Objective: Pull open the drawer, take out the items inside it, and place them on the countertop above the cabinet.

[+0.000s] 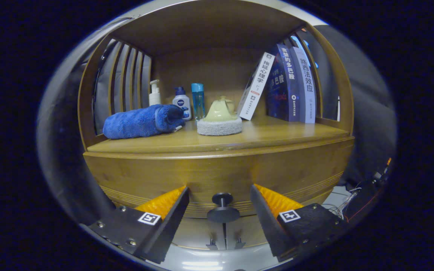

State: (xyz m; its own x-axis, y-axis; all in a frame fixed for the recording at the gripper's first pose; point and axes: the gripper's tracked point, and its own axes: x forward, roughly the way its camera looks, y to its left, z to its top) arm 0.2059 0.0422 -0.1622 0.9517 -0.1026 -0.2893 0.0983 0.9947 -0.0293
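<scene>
Drawer [217,173] front sits closed at the cabinet's base, its dark knob [222,210] between the spread fingers [171,218] of the gripper [220,212], which touch nothing. On the countertop [277,133] above lie a rolled blue towel [141,121] at left and a green scrubber [220,117] in the middle, with three bottles [181,101] behind. Books [290,84] lean far right.

Gripper [220,205] level, fingers [171,210] spread wide, gripping nothing.
</scene>
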